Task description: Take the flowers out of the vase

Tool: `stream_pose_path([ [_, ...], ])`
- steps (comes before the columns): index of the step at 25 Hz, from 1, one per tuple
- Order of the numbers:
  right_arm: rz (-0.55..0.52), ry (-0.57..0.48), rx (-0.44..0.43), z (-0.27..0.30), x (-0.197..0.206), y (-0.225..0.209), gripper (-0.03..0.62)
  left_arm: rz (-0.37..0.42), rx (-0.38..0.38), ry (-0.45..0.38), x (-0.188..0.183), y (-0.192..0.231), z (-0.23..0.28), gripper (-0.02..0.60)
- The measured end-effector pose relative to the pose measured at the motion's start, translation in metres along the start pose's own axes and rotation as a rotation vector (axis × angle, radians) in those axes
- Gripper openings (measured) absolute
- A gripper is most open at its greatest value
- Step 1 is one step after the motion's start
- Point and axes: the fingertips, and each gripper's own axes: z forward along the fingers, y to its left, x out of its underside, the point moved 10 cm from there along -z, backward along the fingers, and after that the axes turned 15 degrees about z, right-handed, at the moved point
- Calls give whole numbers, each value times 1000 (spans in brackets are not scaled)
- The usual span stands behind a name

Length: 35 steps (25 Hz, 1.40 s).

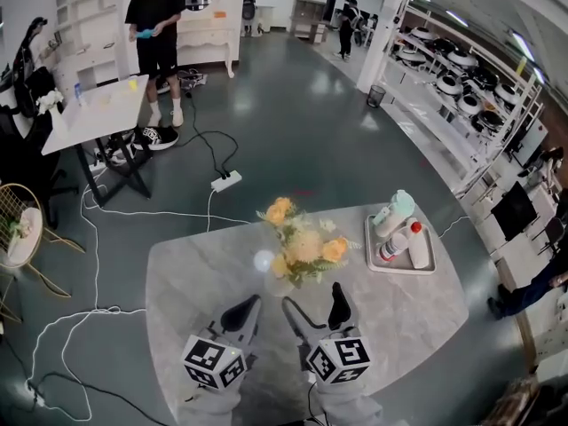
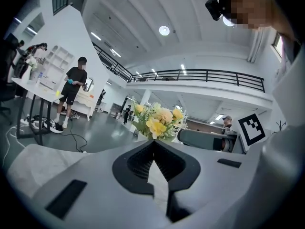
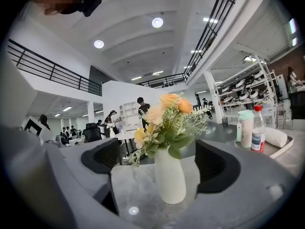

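A bunch of yellow and peach flowers [image 1: 303,247] stands in the middle of the grey marble table [image 1: 200,273]. From above, the blooms hide the vase. In the right gripper view the white vase [image 3: 170,175] stands upright on the table with the flowers [image 3: 167,118] in it. My right gripper [image 1: 311,295] [image 3: 159,168] is open, with a jaw on either side of the vase and neither pad touching it. My left gripper [image 1: 251,303] [image 2: 155,144] is shut on nothing, just left of the right one. The flowers [image 2: 156,120] show beyond its tips.
A white tray [image 1: 401,271] at the table's right holds a green-capped bottle [image 1: 396,211] and a red-capped bottle [image 1: 392,247]. Beyond the table are floor cables, a power strip [image 1: 226,181], a white side table [image 1: 98,109] and a person in black [image 1: 155,25].
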Motion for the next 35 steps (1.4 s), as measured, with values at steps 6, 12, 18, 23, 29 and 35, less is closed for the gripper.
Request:
stream_pose_path([
  [6,11,-29,53,19,1,-3,554,-15,-40,13,6,2,2,2],
  [12,-3,-35,96,39,13,-4,558,-30,-64,23,16,9,2,2],
  [18,-33,-57,117,59,15,-8,560,-39,-88,29,23,21,4,2],
  [23,-40,-47,105,72,14,-11,560,-43,-97,29,25,31,12,2],
  [29,-102,-55,73,79,14,-12,558,-25,-109,20,24,41,27,2],
  [35,-145,-9,-3,77,7,-24,558,24,-124,-45,6,112,99,2],
])
